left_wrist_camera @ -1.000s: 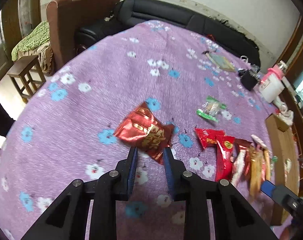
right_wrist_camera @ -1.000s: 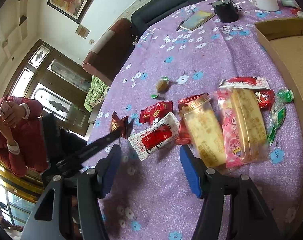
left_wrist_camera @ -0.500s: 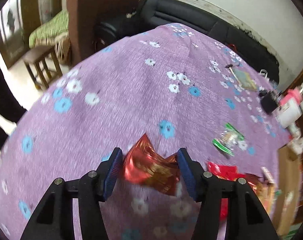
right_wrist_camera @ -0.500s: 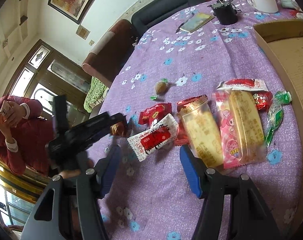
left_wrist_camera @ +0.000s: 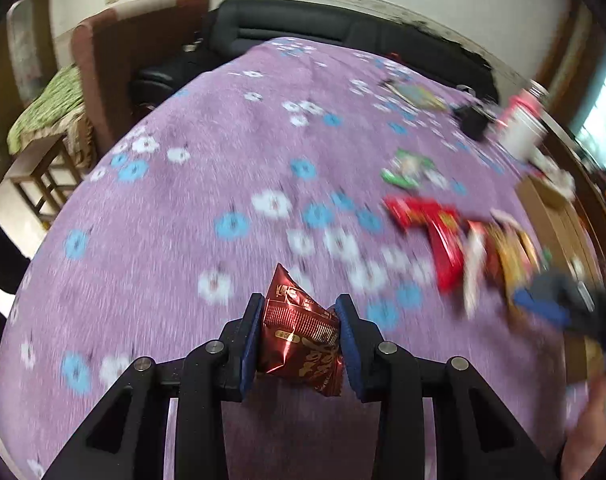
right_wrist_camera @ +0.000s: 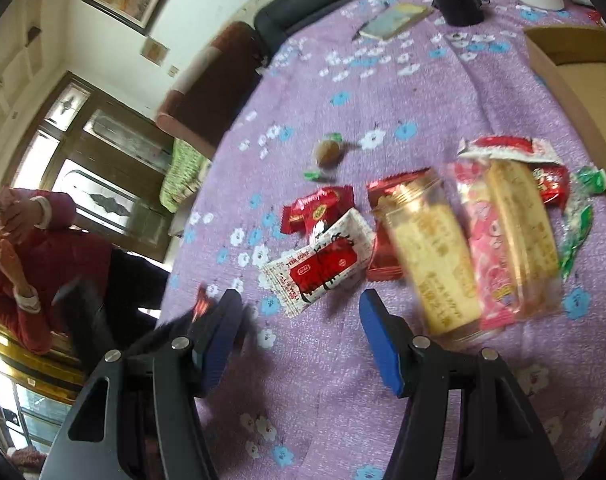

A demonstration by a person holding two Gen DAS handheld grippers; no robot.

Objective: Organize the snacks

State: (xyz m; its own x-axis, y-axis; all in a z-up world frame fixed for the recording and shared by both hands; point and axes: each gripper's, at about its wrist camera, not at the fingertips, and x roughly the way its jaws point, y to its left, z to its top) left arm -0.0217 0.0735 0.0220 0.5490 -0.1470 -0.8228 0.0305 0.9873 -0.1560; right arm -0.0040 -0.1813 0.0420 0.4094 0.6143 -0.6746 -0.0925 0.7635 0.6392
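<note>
left wrist view sits just behind the left gripper (left_wrist_camera: pixel 299 320), looking steeply down and forward along its fingers across the purple floral tablecloth (left_wrist_camera: pixel 223 168), toward a black sofa (left_wrist_camera: pixel 303 16) and brown armchair (left_wrist_camera: pixel 115 64) at the far edge; close in, background blurred. right wrist view sits behind the right gripper (right_wrist_camera: pixel 299 312), angled down over the same tablecloth (right_wrist_camera: pixel 383 92) from nearer the snack row (right_wrist_camera: pixel 443 232), very near the packets. shared: snack row (left_wrist_camera: pixel 463 240), green-wrapped candy (left_wrist_camera: pixel 407 168) (right_wrist_camera: pixel 327 154), sofa, armchair. the left view catches the right gripper's blue tip (left_wrist_camera: pixel 543 308) at its right edge; the right view shows the left gripper as a dark blur, lower left.
</note>
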